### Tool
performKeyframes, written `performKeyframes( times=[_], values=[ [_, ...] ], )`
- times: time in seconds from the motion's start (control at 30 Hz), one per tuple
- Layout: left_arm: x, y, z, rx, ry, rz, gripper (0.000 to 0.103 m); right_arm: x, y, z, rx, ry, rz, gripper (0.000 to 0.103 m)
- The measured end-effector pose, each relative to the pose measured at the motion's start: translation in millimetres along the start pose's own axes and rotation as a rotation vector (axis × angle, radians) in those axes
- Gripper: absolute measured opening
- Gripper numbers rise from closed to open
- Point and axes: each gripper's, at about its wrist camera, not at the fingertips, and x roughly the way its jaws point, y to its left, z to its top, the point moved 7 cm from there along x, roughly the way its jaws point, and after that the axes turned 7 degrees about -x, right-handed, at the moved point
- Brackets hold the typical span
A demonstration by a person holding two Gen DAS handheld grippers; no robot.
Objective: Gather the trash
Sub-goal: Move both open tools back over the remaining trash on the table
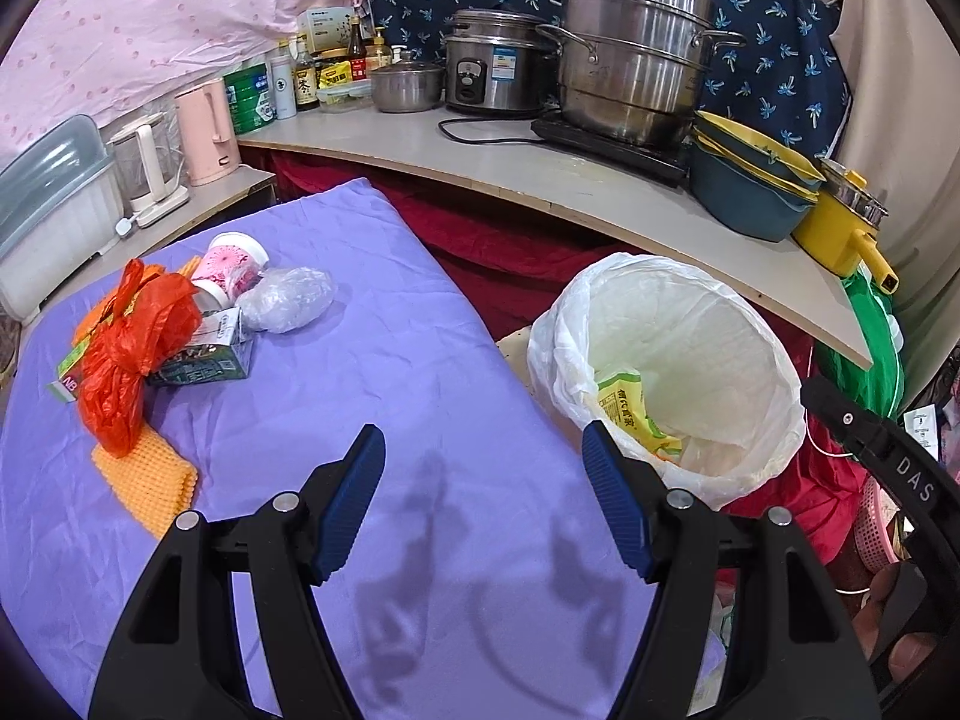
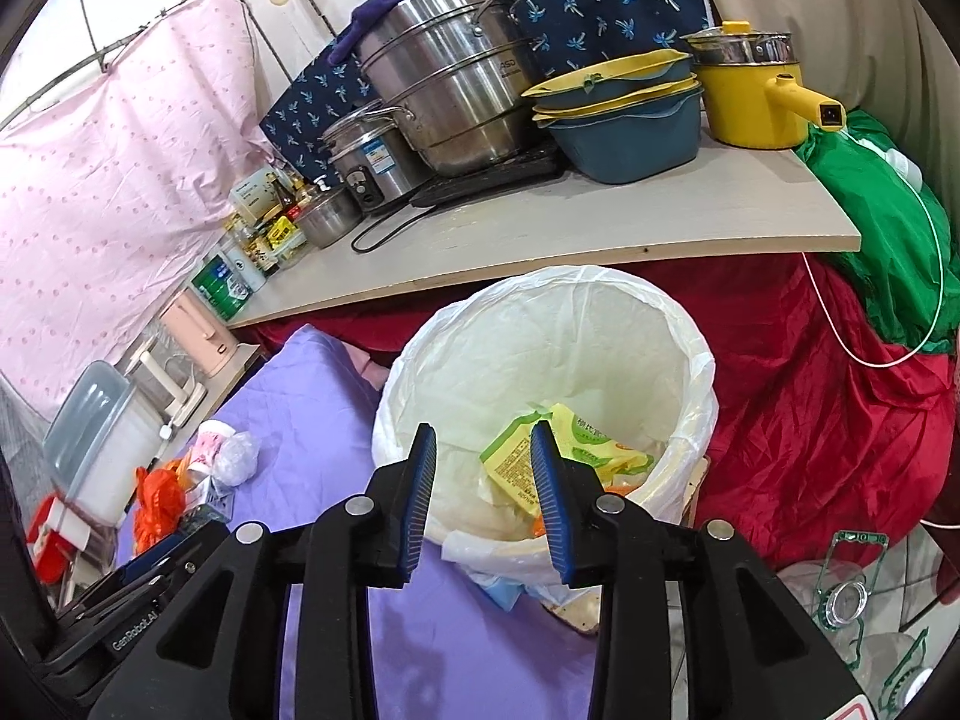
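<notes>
My left gripper (image 1: 482,432) hangs open over the purple cloth (image 1: 372,396), with nothing between its fingers. A trash pile lies to its far left: a red plastic bag (image 1: 129,348), a pink paper cup (image 1: 231,267), crumpled clear plastic (image 1: 288,300), a green carton (image 1: 207,360) and an orange mesh sheet (image 1: 150,486). The white-lined bin (image 1: 690,300) stands to the right of the cloth. My right gripper (image 2: 482,429) is open above the bin (image 2: 540,282), empty. A yellow wrapper (image 2: 522,468) lies inside the bin below it.
A curved counter (image 2: 600,222) behind the bin carries a steel steamer (image 2: 444,78), a rice cooker (image 1: 492,66), stacked blue bowls (image 2: 624,120), a yellow pot (image 2: 756,102) and bottles. Red cloth (image 2: 810,408) and a green bag (image 2: 876,228) lie right of the bin. Clear jars (image 2: 846,594) sit on the floor.
</notes>
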Motion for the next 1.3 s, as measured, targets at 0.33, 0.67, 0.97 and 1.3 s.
performKeyframes(
  times=[0.33,0.67,0.97,1.3],
  values=[
    [-12.7,23.7,-2.9,-0.034,-0.013,0.025,0.065,-9.4,33.9,-10.8,-0.067,0.005,0.030,0.042],
    [-18.2,55.5,-10.3,-0.079,-0.009,0.059,0.066,-5.4,64.3,-24.4,-0.113,0.035,0.071,0.042],
    [-23.2,97.0,-16.7,-0.132,-0.012,0.108,0.066,1.3,95.4,-36.3,-0.157,0.065,0.107,0.042],
    [-32.6,156.5,-24.0,-0.214,-0.021,0.174,0.073,13.9,135.1,-56.1,-0.214,0.115,0.144,0.042]
  ],
)
